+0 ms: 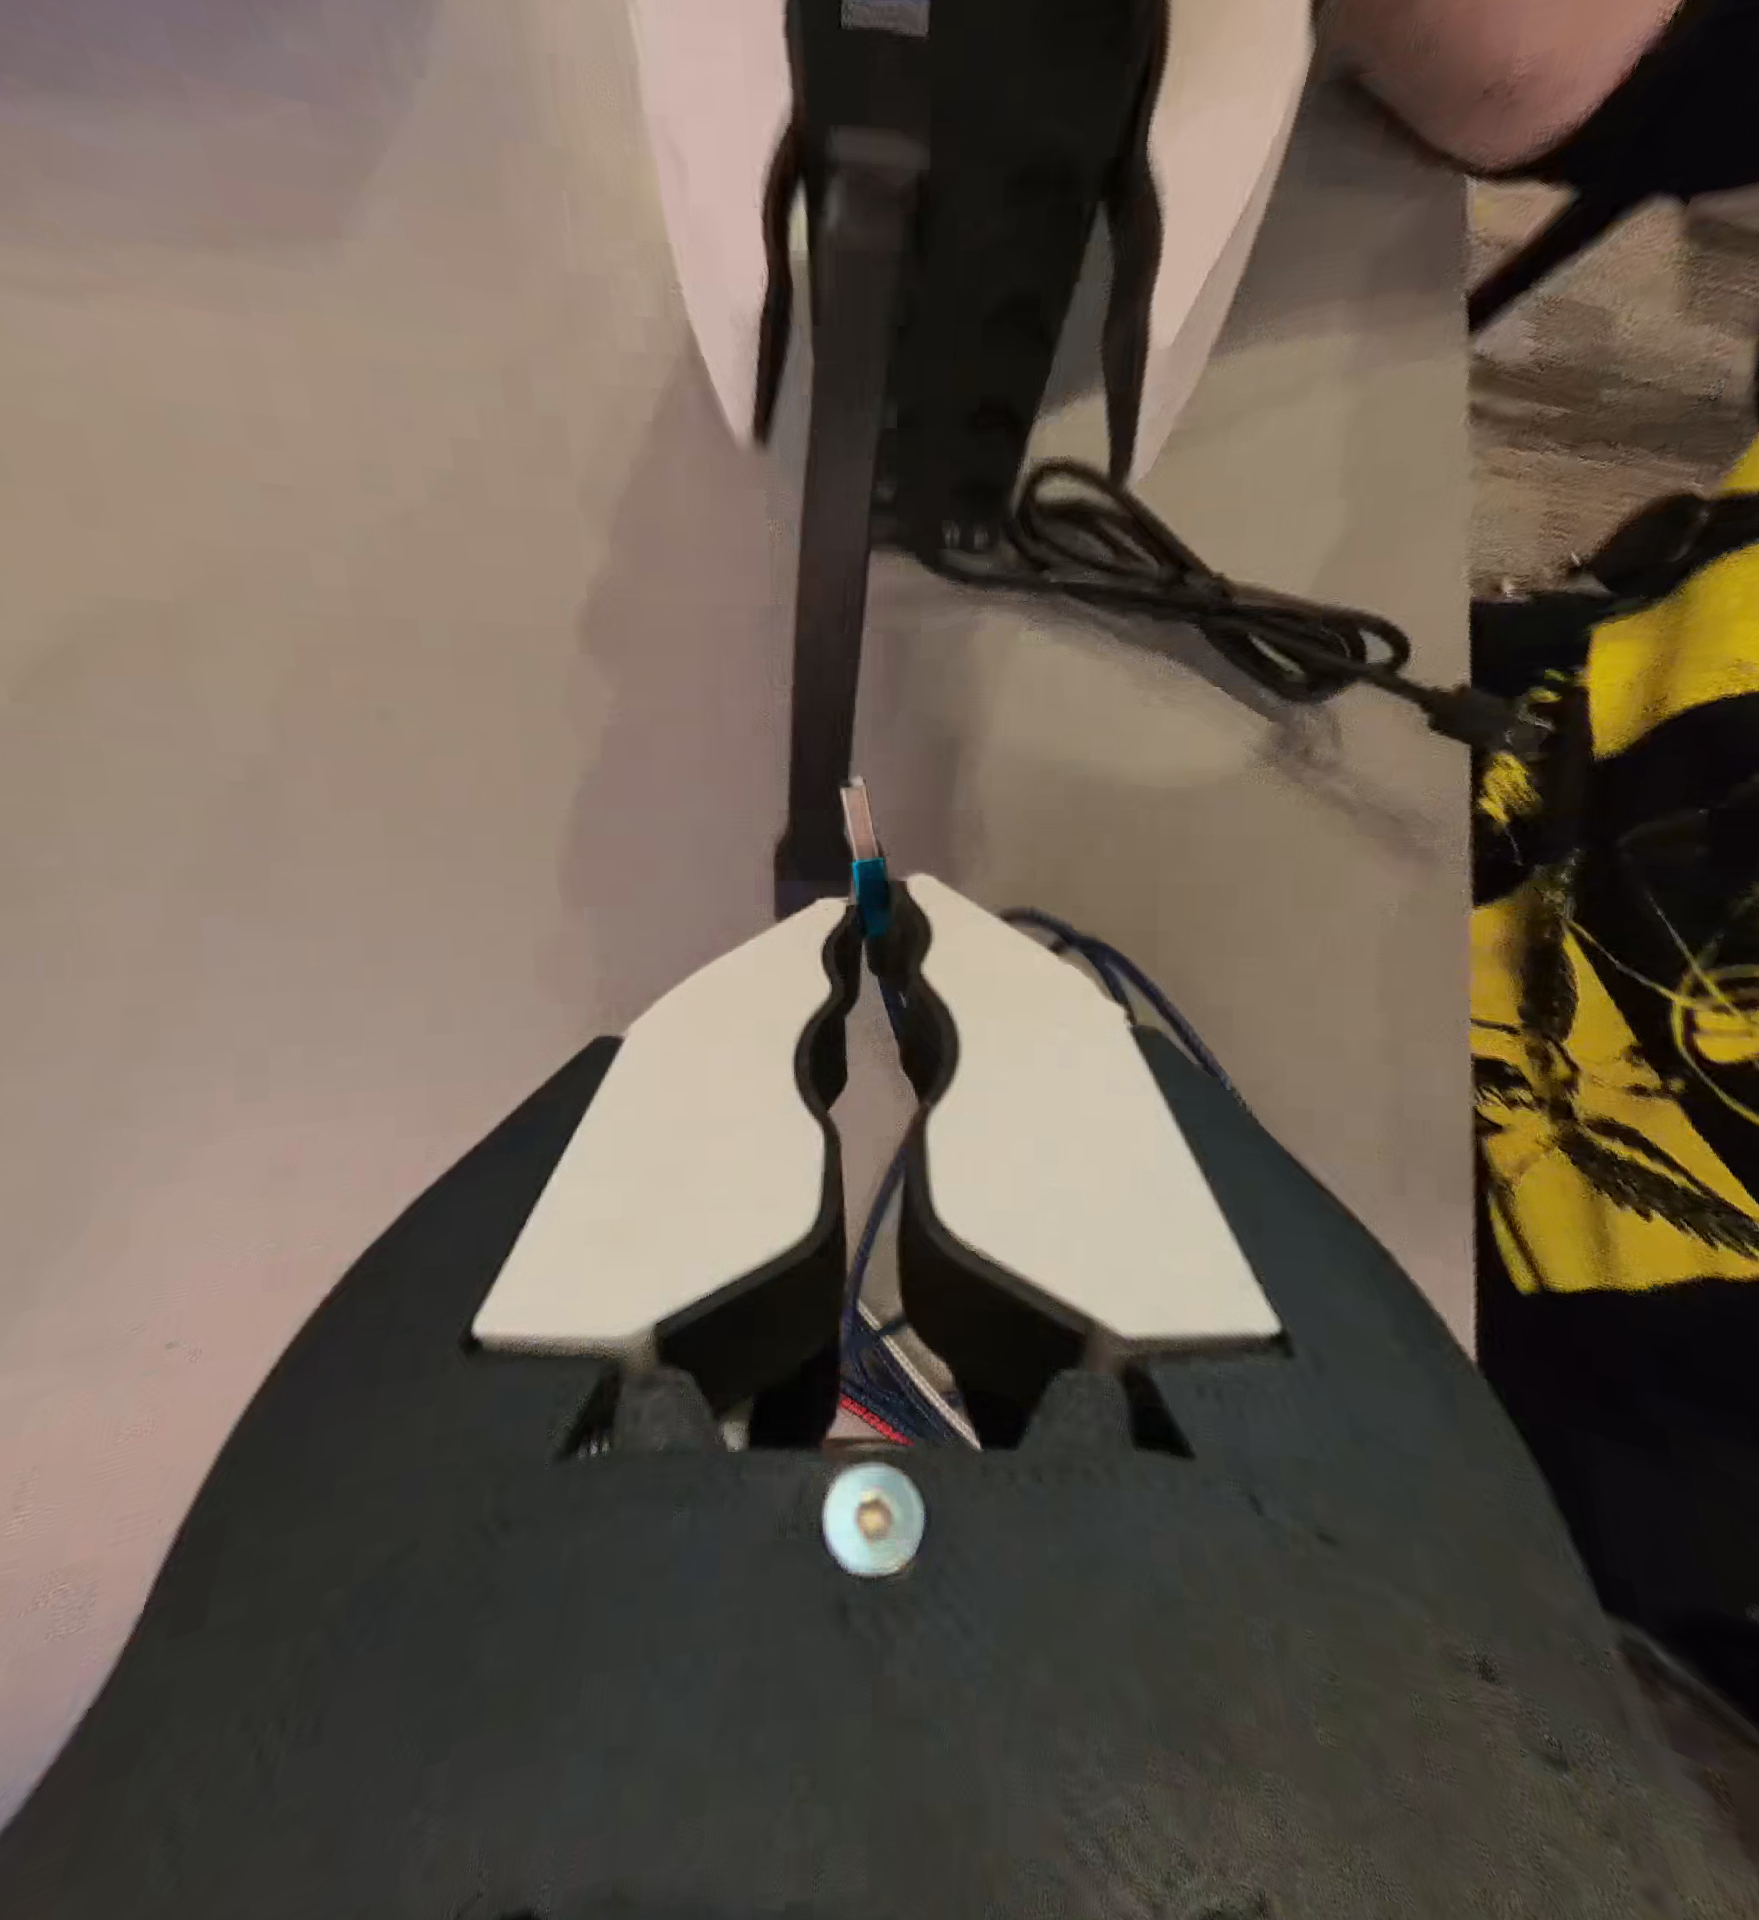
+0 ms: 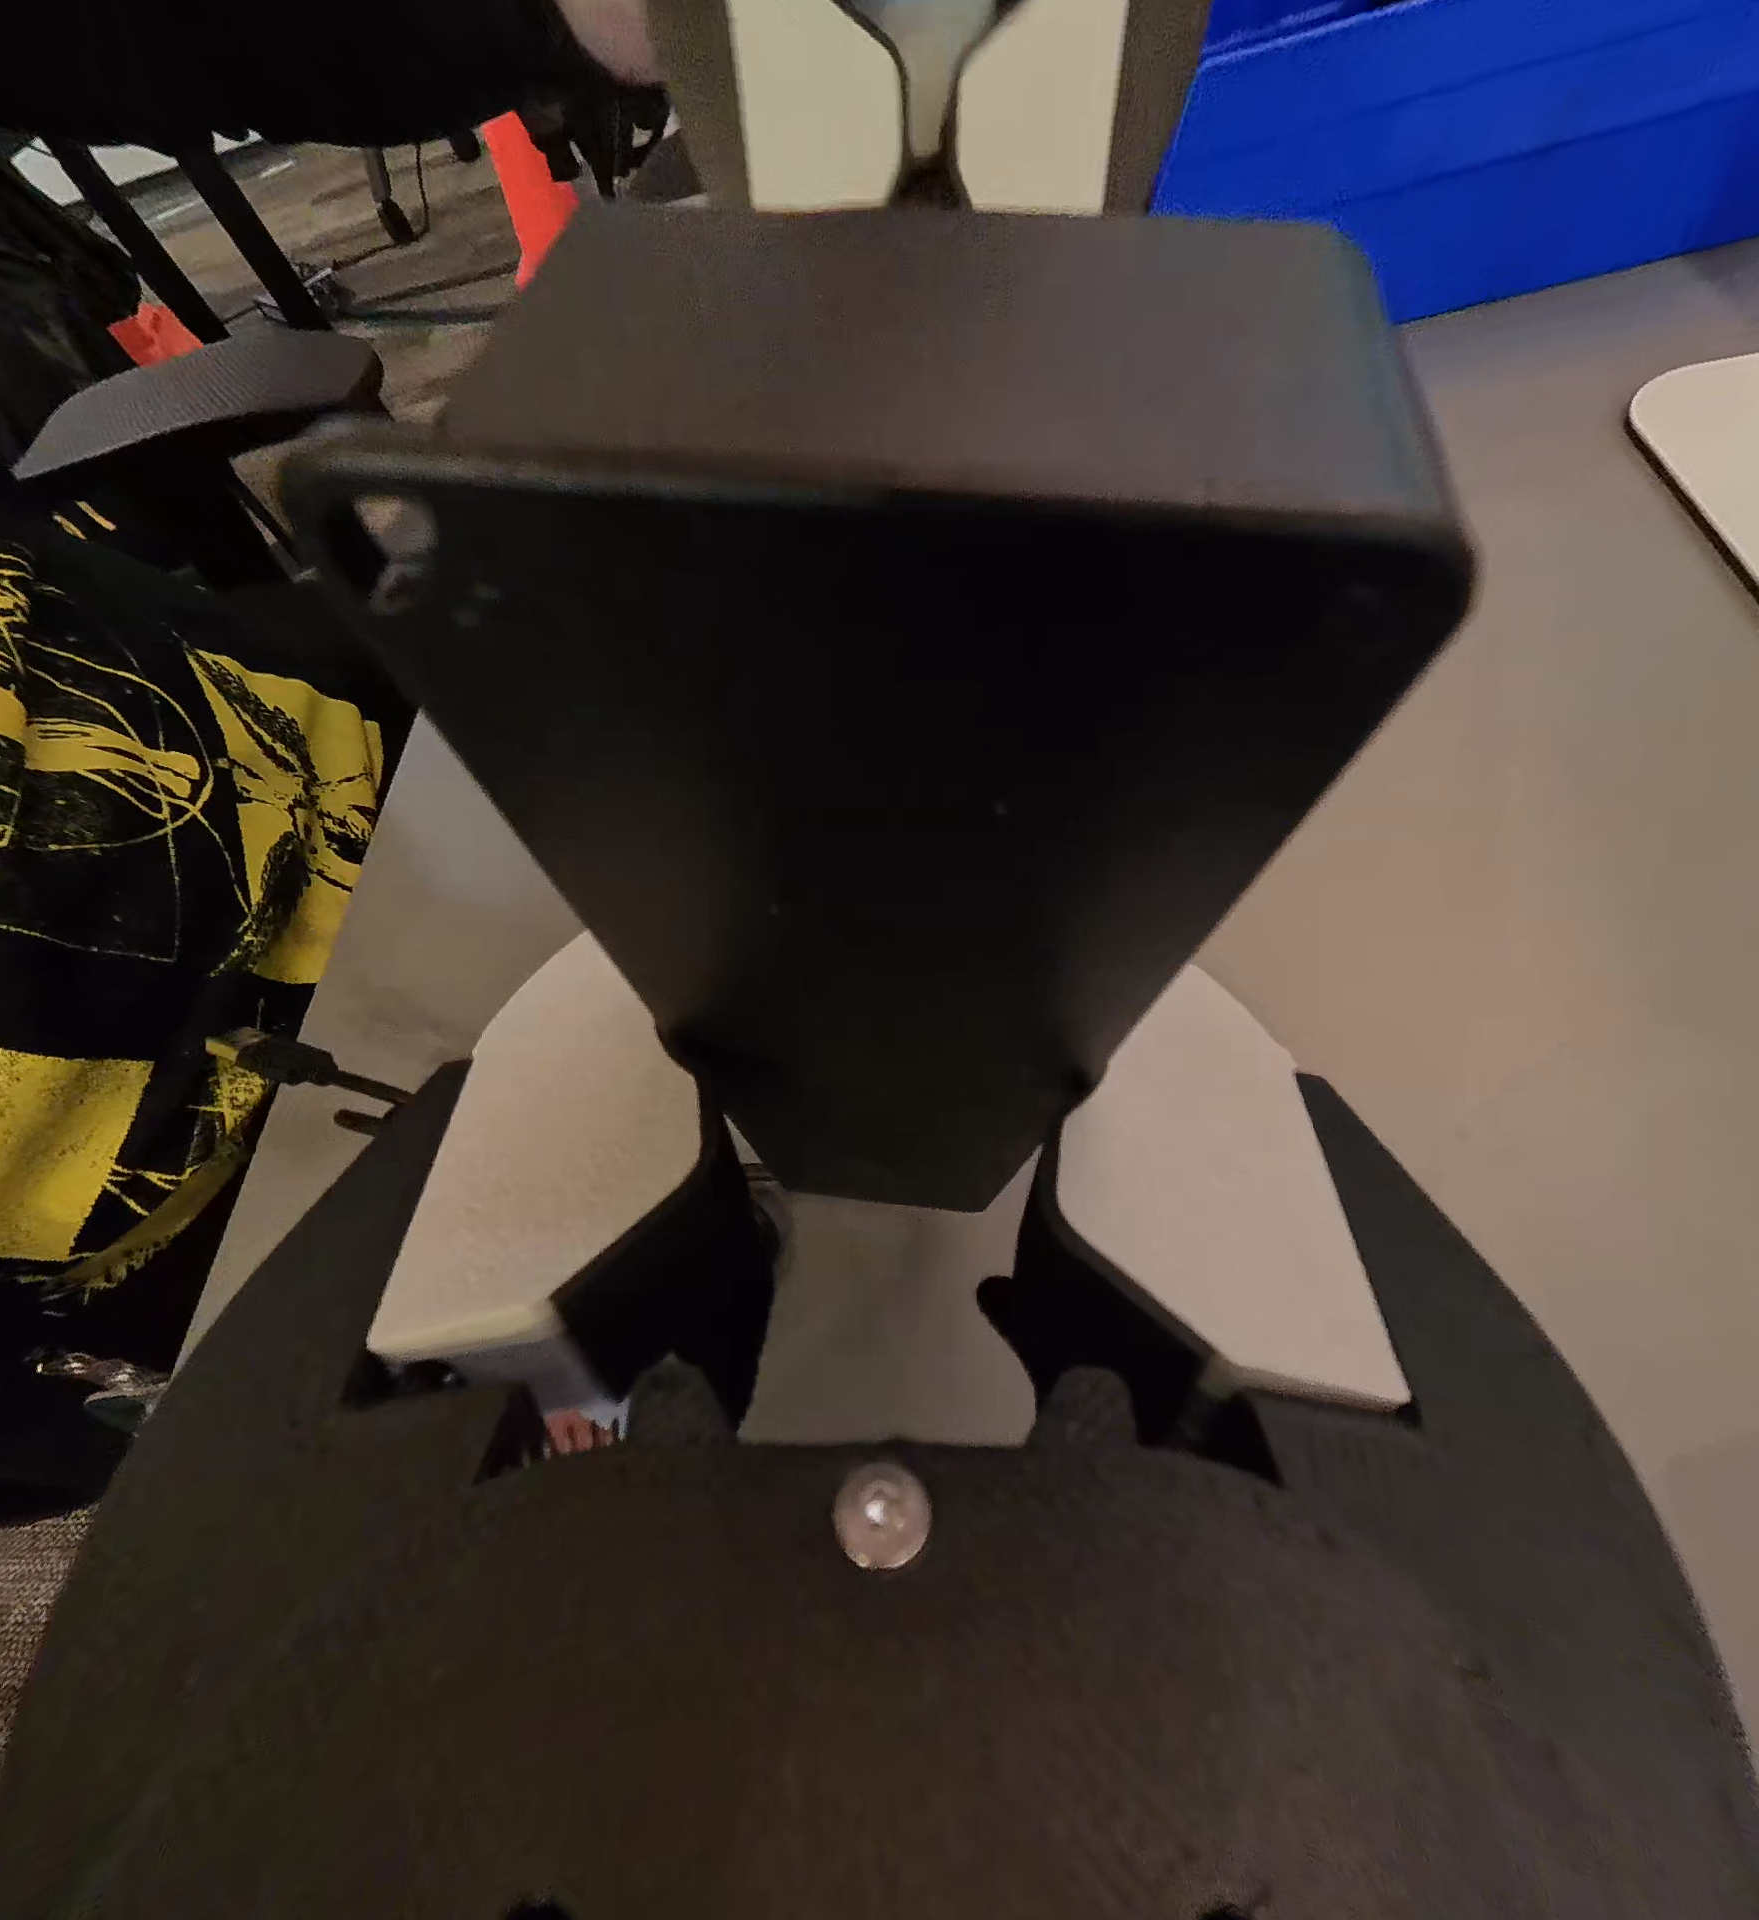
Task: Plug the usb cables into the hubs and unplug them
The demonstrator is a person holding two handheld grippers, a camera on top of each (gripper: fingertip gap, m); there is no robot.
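Observation:
My left gripper (image 1: 873, 894) is shut on a blue USB plug (image 1: 871, 896). Its metal tip (image 1: 857, 821) sticks out ahead, right beside the near edge of a black hub (image 1: 833, 540). The blue braided cable (image 1: 1093, 966) trails back past the right finger. My right gripper (image 2: 885, 1039) is shut on the black hub (image 2: 885, 675), which fills the space between its white fingers (image 2: 542, 1049). In the left wrist view the right gripper's fingers (image 1: 709, 229) flank the hub from the far side. The left gripper's fingers (image 2: 1041, 94) show beyond the hub.
A coiled black cable (image 1: 1197, 592) lies on the pale table (image 1: 283, 623) to the right of the hub. A person in a yellow and black shirt (image 1: 1664, 935) is at the table's edge. A blue bin (image 2: 1529, 156) and a white pad (image 2: 1758, 488) are at the right. Tip to tip, the grippers are about 8 cm apart.

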